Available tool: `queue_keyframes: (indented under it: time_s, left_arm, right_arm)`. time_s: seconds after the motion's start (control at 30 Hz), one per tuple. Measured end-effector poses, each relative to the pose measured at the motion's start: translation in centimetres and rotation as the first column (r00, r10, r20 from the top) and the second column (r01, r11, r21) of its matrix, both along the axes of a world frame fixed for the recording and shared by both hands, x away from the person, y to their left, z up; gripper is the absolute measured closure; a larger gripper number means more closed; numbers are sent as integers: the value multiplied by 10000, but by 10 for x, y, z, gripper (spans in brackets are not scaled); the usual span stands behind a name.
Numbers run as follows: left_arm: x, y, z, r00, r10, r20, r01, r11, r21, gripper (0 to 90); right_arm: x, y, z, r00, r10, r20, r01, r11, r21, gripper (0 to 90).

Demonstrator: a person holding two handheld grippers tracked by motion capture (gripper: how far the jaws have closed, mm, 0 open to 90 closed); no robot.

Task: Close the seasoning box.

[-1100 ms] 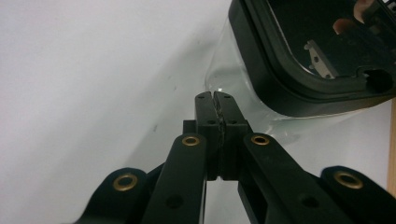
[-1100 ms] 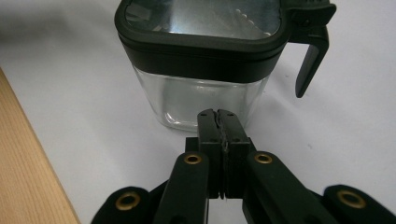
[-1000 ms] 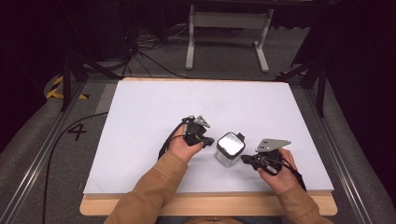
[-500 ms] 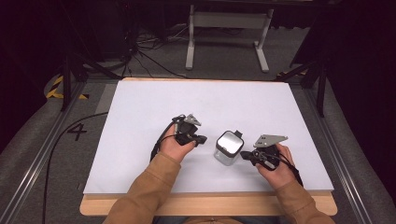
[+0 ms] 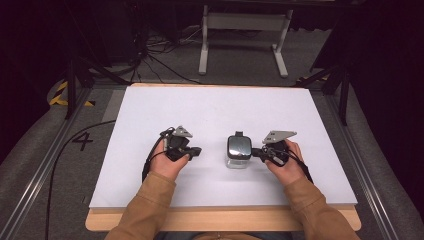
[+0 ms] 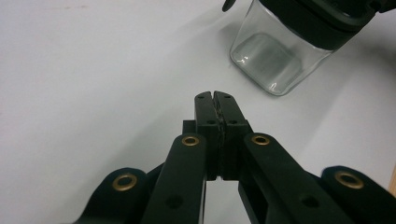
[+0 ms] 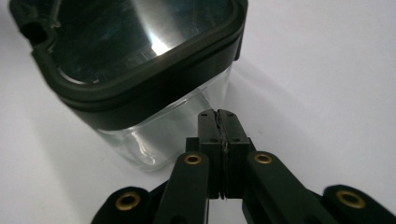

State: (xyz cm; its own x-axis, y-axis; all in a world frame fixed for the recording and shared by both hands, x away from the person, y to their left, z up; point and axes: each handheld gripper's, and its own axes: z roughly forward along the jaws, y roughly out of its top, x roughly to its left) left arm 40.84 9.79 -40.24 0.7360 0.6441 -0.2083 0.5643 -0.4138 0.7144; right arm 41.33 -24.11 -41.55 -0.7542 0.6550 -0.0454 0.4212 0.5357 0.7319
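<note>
Clear jar [image 5: 238, 154] upright, lid up

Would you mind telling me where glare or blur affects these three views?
High view: glare whitens the jar's lid, and the surroundings of the table are dark. Right gripper view: a bright streak crosses the lid; the near jaws look soft. Left gripper view: the jar is slightly blurred.

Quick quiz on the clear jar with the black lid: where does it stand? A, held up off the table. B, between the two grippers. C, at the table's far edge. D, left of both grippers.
B: the jar stands on the white table, with the left gripper on one side and the right gripper on the other.
</note>
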Motion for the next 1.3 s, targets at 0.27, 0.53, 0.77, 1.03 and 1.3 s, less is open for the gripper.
queue_keyframes:
  time_s: [0.27,0.53,0.77,1.03,1.3]
  left_arm:
    - [-4,8,0,9996,264,-46,-264,9996,-109,898]
    - [-4,7,9,9997,156,188,-156,9999,5,868]
    - [-6,17,25,9987,223,451,-230,9996,152,811]
    - [-5,37,37,9979,478,440,-484,9987,137,769]
    - [3,54,31,9962,835,253,-843,9959,336,729]
  right_arm:
    - [8,3,-2,9999,-32,-106,33,9999,135,898]
    - [3,-7,10,9995,-294,106,290,9989,368,862]
    - [-9,-39,47,9921,-997,759,901,9886,1208,788]
    - [-13,-73,67,9840,-1648,682,1515,9739,1688,684]
    - [-13,-104,70,9725,-2272,513,2159,9619,1676,600]
